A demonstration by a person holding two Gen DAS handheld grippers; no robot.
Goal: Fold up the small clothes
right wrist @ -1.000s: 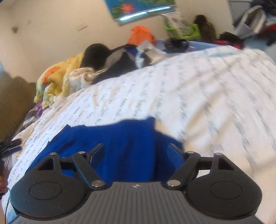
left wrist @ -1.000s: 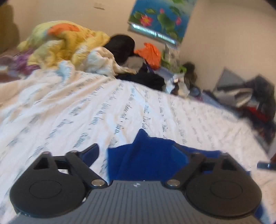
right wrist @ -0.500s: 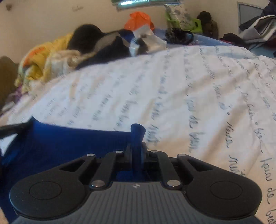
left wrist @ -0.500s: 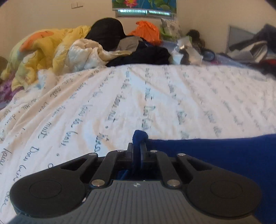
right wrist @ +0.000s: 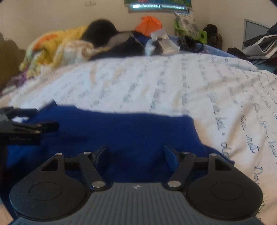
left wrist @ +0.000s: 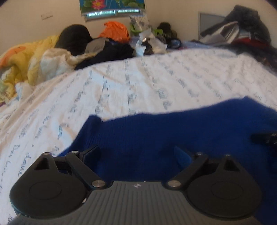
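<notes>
Blue knit garment (left wrist: 173, 135) lies flat on the near part of the bed, its ribbed, slightly fuzzy fabric stretching left to right under both grippers. The bedsheet (left wrist: 138, 83) is white cotton printed with rows of blue cursive script; near words look like "nuit" and "douce", the rest too blurred to read. The left gripper (left wrist: 138, 154) hangs over the garment with its jaws spread wide, holding nothing. The right gripper (right wrist: 136, 154) is likewise spread apart above the cloth. At the far side a yellow quilt (left wrist: 26, 57), dark clothes and an orange bag (left wrist: 115, 31) pile against a cream wall under a lotus-flower poster (left wrist: 112, 4).
</notes>
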